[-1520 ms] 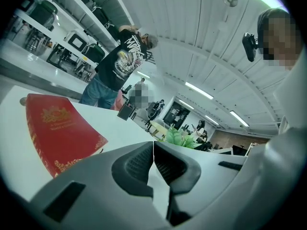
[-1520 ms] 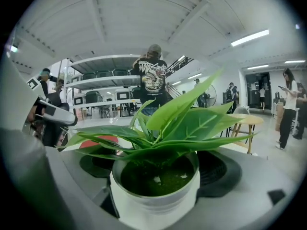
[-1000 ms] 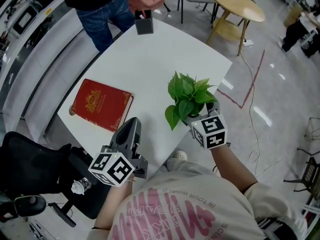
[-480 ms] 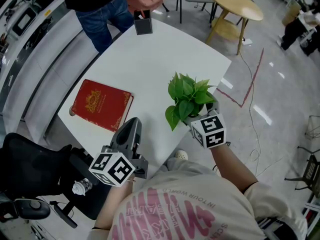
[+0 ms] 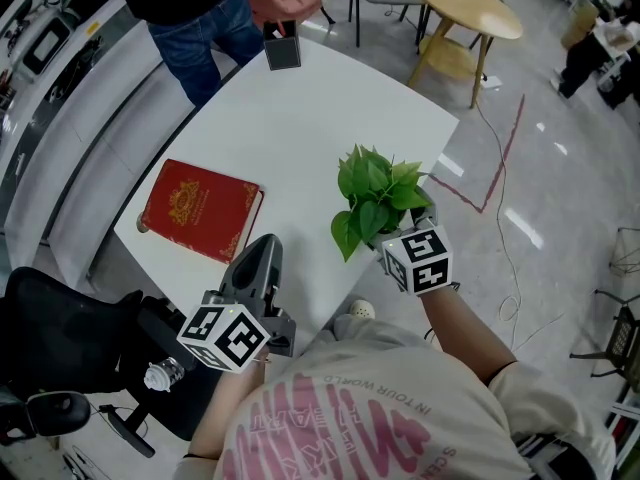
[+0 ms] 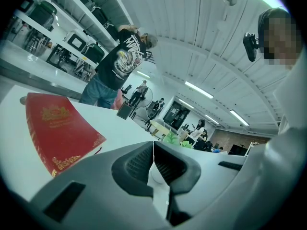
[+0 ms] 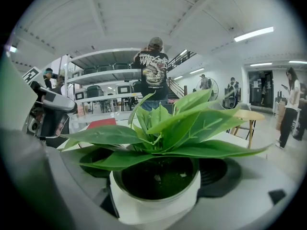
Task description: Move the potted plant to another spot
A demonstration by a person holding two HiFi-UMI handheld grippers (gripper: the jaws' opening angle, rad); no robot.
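Note:
The potted plant (image 5: 377,196), green leaves in a small white pot, is at the near right part of the white table (image 5: 300,118). My right gripper (image 5: 397,228) is shut on the pot, one jaw on each side. In the right gripper view the leaves (image 7: 163,133) spread over the pot's dark soil, and the right gripper (image 7: 156,178) holds the white rim between its jaws. My left gripper (image 5: 262,258) hovers at the table's near edge, shut and empty. In the left gripper view its jaws (image 6: 153,162) meet with nothing between them.
A red book (image 5: 200,210) lies at the table's left side. A small black stand (image 5: 282,50) sits at the far edge, where a person in jeans (image 5: 195,18) stands. A round wooden table (image 5: 468,6) stands beyond, and a black chair (image 5: 60,318) at near left.

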